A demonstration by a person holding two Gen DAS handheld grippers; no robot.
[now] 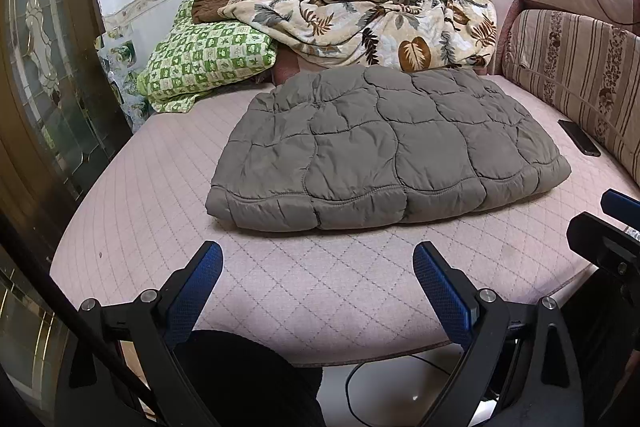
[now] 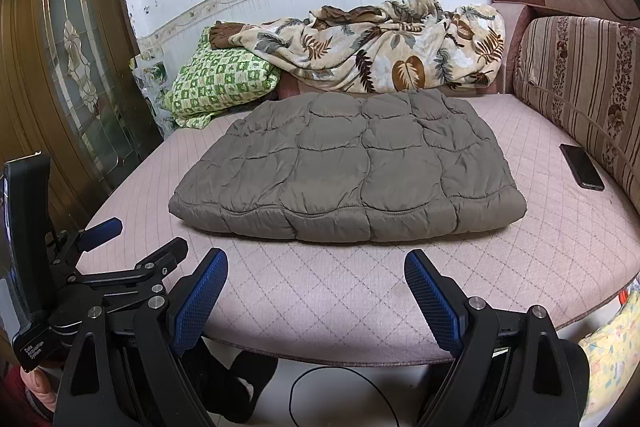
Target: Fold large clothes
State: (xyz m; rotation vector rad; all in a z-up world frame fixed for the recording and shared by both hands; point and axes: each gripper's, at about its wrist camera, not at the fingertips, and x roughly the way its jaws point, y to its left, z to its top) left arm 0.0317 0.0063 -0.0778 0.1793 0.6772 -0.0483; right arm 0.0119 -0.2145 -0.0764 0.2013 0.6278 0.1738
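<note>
A grey quilted puffer garment [image 1: 384, 147] [image 2: 348, 167] lies folded into a flat rectangle in the middle of the pink quilted bed [image 1: 280, 291] [image 2: 320, 299]. My left gripper [image 1: 318, 255] hovers above the bed's front edge, short of the garment, open with nothing between its blue pads. My right gripper [image 2: 316, 263] stands beside it to the right, also wide open and holding nothing. In the right wrist view the left gripper [image 2: 104, 239] shows at the lower left. Part of the right gripper [image 1: 612, 219] shows at the right edge of the left wrist view.
A leaf-print blanket [image 1: 380, 23] [image 2: 380, 47] and a green checked pillow [image 1: 208, 55] [image 2: 220, 83] are heaped at the back against the wall. A black phone [image 1: 580, 138] [image 2: 582, 167] lies right of the garment by a striped cushion [image 2: 580, 79]. A glass-panelled door [image 2: 80, 67] stands left. A cable [image 2: 320, 387] trails on the floor.
</note>
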